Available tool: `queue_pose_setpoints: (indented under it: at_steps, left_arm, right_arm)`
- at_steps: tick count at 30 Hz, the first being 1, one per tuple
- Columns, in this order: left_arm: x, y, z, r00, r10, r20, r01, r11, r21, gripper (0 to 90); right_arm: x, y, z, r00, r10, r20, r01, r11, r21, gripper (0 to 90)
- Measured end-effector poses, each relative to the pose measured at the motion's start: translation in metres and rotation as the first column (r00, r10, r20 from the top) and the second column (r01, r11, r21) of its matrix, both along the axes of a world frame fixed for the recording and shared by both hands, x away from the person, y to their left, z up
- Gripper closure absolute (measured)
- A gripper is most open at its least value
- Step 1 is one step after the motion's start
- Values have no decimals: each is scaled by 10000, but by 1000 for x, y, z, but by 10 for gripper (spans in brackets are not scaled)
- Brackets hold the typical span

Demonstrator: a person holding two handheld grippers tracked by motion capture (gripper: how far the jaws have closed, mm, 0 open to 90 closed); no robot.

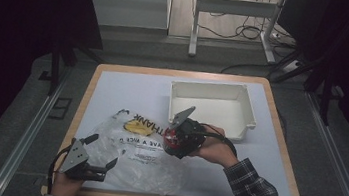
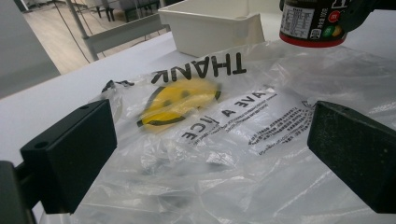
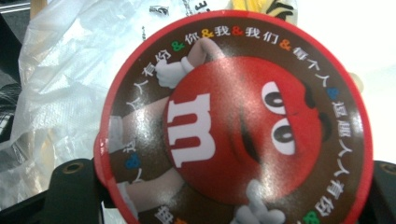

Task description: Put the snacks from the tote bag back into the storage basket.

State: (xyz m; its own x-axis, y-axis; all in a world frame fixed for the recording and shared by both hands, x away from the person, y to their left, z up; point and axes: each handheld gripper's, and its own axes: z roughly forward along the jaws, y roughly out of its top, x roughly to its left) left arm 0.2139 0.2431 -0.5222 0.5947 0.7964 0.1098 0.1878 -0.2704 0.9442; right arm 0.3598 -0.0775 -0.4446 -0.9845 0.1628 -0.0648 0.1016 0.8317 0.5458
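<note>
Left gripper: your left gripper (image 1: 96, 156) sat at the near left corner of the table (image 1: 114, 83), its jaws spread wide and grasping nothing; in the left gripper view the two black jaws stood well apart with the plastic bag (image 2: 224, 140) lying between and beyond them
Right gripper: your right gripper (image 1: 177, 138) was near the middle of the table, just in front of the white bin (image 1: 211, 107), and its jaws were clenched on the candy container (image 1: 172, 139)
Candy container: you held it off the table, above the right edge of the bag; in the right gripper view its round red-rimmed end (image 3: 233, 121), printed with a red cartoon candy face and a white "m", faced the camera, with a black jaw at each side of it; in the left gripper view its dark labelled body (image 2: 313, 21) hung above the far right part of the bag
Plastic bag: clear and crumpled, it lay flat on the near left half of the table, printed with a yellow smiley (image 2: 180, 100) and black lettering
White bin: it stood on the far right part of the table, apart from the bag; nothing showed inside it
</note>
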Motion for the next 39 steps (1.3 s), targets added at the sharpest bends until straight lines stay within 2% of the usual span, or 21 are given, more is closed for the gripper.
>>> queue_pose_setpoints:
  at_steps: [2, 13, 20, 39]
  left_arm:
    - [0, 0, 0, 10000, 11, 31, -10, 10000, -21, 11]
    - [0, 0, 0, 9999, 76, 66, -76, 9999, -80, 9]
    - [0, -1, -1, 9999, 143, 54, -144, 9997, 200, 9]
    - [0, -1, -1, 9999, 162, 59, -164, 9995, 254, 12]
  right_arm:
    - [1, -3, 0, 9999, -65, -78, 65, 10000, 29, 259]
    - [6, -24, 7, 9989, -434, 150, 433, 9990, 58, 259]
    - [11, -33, 7, 9980, -597, 190, 596, 9982, 71, 259]
    - [28, -45, 12, 9949, -972, 256, 965, 9950, 268, 259]
